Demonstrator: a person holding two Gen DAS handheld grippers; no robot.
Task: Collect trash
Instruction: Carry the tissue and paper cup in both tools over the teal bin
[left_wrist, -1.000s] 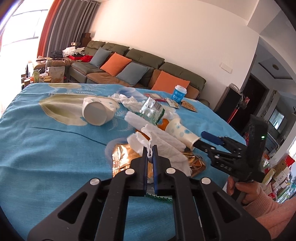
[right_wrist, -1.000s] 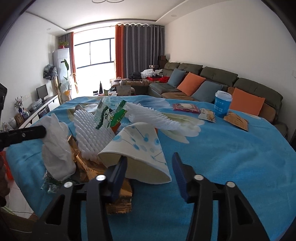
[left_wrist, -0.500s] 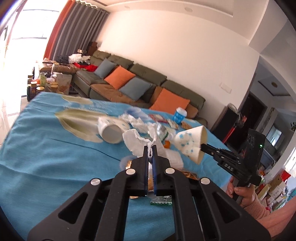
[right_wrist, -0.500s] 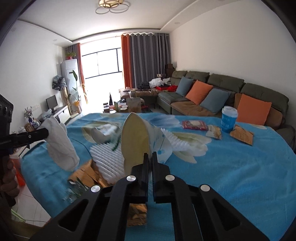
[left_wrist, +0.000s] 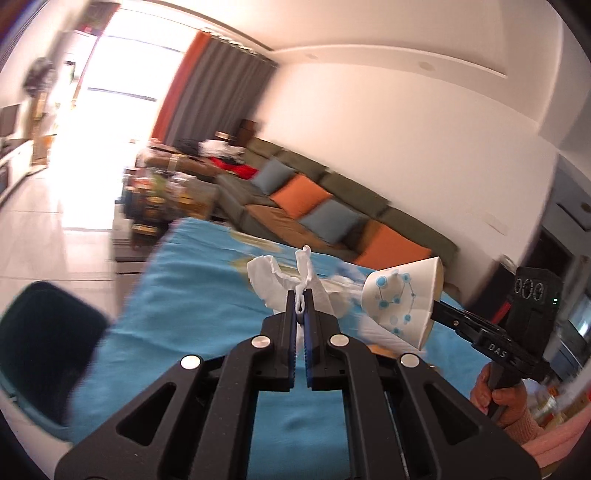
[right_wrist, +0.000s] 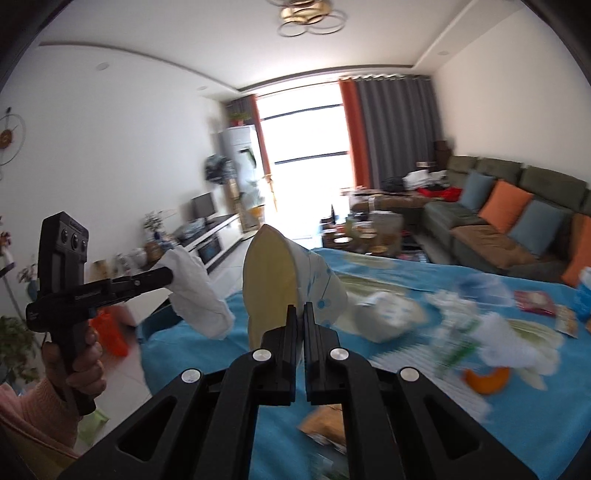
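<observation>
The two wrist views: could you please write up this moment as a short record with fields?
left tool: shut on crumpled white tissue, lifted above the table
right tool: shut on flattened white paper cup with blue dots, lifted
table: blue floral tablecloth
left on table: white cup on its side, orange peel, gold wrapper
dark bin: beside the table's edge
image: motion-blurred

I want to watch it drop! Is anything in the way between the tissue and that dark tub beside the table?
Nothing visible. The tissue, pinched in the left hand-held gripper, is above the blue tablecloth, and only bare cloth lies toward the blurry dark tub.
</observation>
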